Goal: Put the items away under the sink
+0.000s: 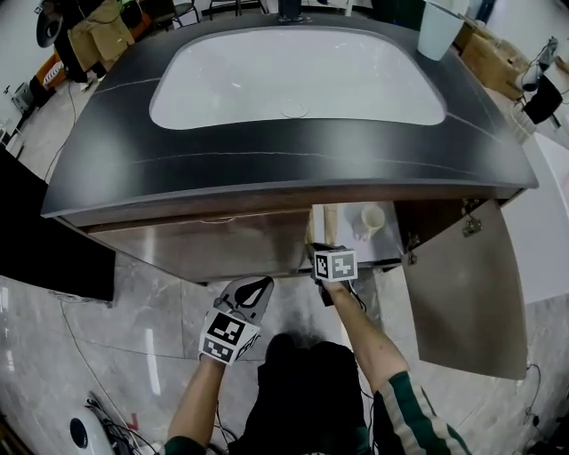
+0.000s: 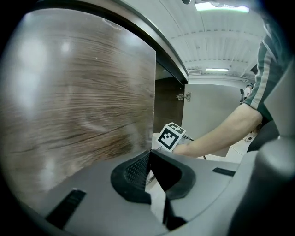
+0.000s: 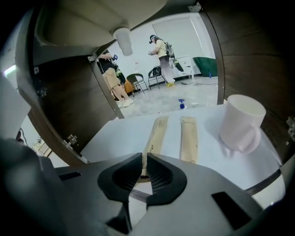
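Under the sink, a white shelf (image 3: 115, 136) carries two long tan paper packets and a white mug (image 3: 239, 122). My right gripper (image 3: 144, 161) is shut on the near end of the left packet (image 3: 156, 131); the rest of that packet lies along the shelf. The second packet (image 3: 188, 138) lies flat beside it, with the mug to its right. In the head view, the right gripper (image 1: 320, 253) reaches into the open cabinet, near a packet (image 1: 328, 222) and the mug (image 1: 372, 219). My left gripper (image 2: 150, 154) is shut and empty in front of the closed left door (image 2: 78, 106).
The right cabinet door (image 1: 467, 284) stands swung open. The dark countertop (image 1: 293, 164) with its white basin overhangs the cabinet, and a pale cup (image 1: 440, 27) stands at its far right. A white drain pipe (image 3: 123, 40) hangs above the shelf. People stand in the room beyond.
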Demonstrator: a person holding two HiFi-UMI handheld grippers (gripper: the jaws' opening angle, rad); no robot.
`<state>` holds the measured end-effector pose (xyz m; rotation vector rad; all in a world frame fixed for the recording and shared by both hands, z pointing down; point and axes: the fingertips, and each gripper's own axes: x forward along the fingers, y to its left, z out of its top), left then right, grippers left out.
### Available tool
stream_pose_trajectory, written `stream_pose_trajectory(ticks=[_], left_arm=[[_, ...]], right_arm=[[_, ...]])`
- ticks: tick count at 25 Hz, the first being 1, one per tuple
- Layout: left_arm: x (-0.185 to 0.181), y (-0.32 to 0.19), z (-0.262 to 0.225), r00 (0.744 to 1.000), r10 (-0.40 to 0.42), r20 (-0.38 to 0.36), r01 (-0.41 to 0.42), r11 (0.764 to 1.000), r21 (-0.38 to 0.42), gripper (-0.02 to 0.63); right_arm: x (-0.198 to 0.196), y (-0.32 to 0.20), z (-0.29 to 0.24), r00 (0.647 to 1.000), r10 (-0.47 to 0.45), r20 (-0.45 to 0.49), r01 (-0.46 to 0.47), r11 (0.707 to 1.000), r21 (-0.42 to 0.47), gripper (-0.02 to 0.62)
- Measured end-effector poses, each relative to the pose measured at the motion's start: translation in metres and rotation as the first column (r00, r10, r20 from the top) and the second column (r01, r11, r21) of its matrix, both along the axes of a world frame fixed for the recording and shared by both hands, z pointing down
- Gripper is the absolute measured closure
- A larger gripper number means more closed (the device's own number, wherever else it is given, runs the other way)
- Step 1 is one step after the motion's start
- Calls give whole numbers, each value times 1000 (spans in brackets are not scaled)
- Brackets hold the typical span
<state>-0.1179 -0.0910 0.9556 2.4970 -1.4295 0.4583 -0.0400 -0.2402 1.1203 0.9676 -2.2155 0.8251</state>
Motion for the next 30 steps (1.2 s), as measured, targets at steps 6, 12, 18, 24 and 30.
stream_pose_trajectory(ticks=[6,12,18,24,30], left_arm=[[-14,3,13,1000,-24,11,24,1000,2,595],[-20,11,11,998,-51,30,50,998,25,595],[-18,10,2,999,-47,24,45,997,54,595],[-11,6,-27,999,-44,14,42,993,114,595],[5,12,-89,1000,-29,6,28,995,94,595]], right_arm=[[-9,-6,25,1000,23,-4,-23,999,-26,532],[-8,0,38,997,60,43,-57,996,-66,528],[-1,-7,13,991,107,86,-110,994,24,460],[3,-3,-29,981,114,158,-128,989,81,514],[13,19,-124,980,99,172,-131,974,185,551]])
